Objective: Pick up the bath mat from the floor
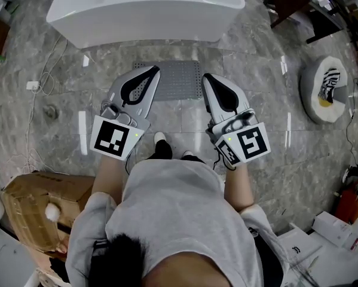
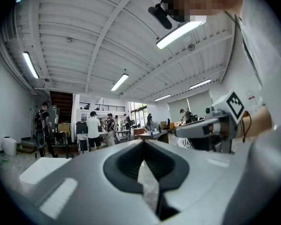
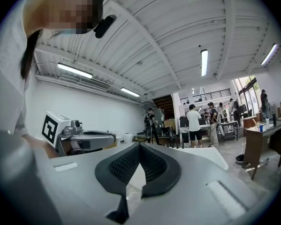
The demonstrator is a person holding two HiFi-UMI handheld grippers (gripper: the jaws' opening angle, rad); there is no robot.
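A grey dotted bath mat point(image 1: 177, 79) lies flat on the marble floor in front of a white bathtub point(image 1: 149, 8). Both grippers are held side by side at waist height above the floor, pointing forward over the mat's near edge. My left gripper point(image 1: 155, 70) is shut and holds nothing; in the left gripper view its jaws point(image 2: 144, 142) meet at the tip. My right gripper point(image 1: 207, 78) is shut and empty too, its jaws point(image 3: 140, 145) closed together. Neither gripper view shows the mat; both look out level across the room.
A cardboard box point(image 1: 41, 205) stands at the lower left. A round white object point(image 1: 325, 88) sits on the floor at the right. A cable point(image 1: 47, 70) trails at the left. The person's feet point(image 1: 161, 142) are just behind the mat. Several people stand in the distance point(image 3: 195, 123).
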